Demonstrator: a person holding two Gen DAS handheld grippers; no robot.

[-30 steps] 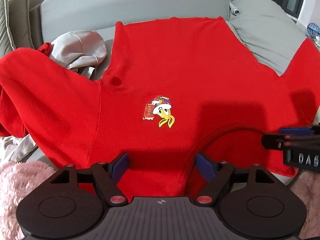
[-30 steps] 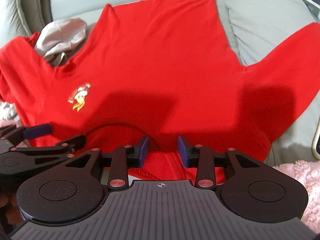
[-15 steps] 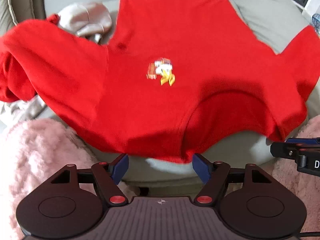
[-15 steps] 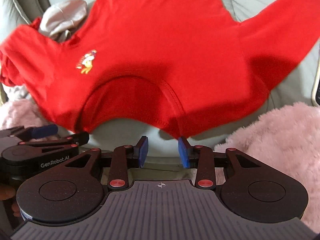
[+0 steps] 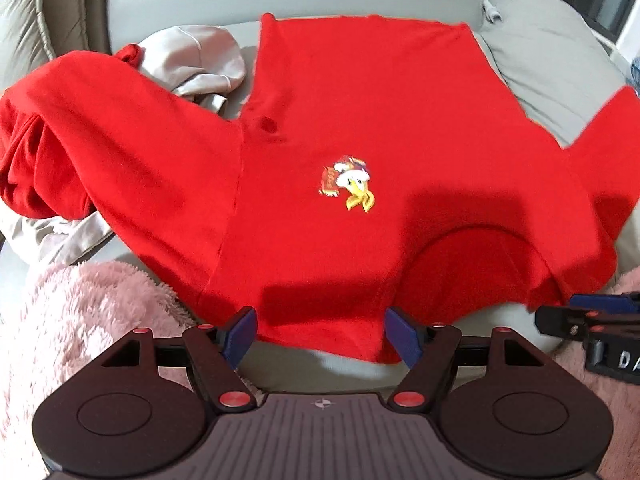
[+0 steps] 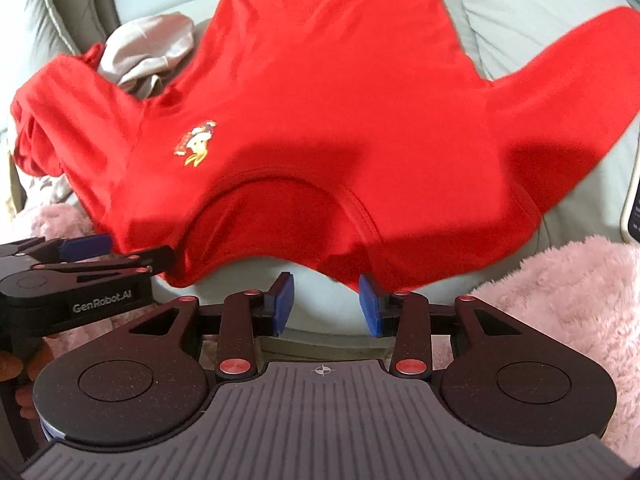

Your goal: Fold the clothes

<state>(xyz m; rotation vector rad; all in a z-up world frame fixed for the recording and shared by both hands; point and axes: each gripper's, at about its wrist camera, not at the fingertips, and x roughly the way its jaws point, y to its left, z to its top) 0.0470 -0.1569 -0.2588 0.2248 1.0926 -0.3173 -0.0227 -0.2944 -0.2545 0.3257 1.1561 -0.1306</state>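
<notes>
A red T-shirt (image 5: 360, 128) with a small cartoon bird print (image 5: 348, 184) lies spread flat on the grey sofa seat (image 6: 320, 312), collar (image 6: 280, 216) towards me. My left gripper (image 5: 320, 324) hovers open over the shirt's near shoulder edge; the hem lies between its blue pads (image 5: 240, 330) without touching them. The right gripper (image 6: 326, 300) is just short of the other shoulder edge. Its jaws are opening, with only bare cushion between them. Each gripper shows at the edge of the other view: the left gripper (image 6: 100, 252), the right gripper (image 5: 580, 312).
A silvery beige garment (image 5: 196, 56) lies bunched at the back left, partly under the shirt's left sleeve (image 5: 80, 128). A pink fluffy blanket (image 6: 560, 288) borders the seat on both near sides. A grey cushion (image 5: 552, 64) sits at the back right, and a phone (image 6: 632, 216) at the far right.
Both grippers pulled back off the shirt's collar end, leaving the fabric lying on the seat. The left one has since come forward over the near edge again; the right stays just short of it.
</notes>
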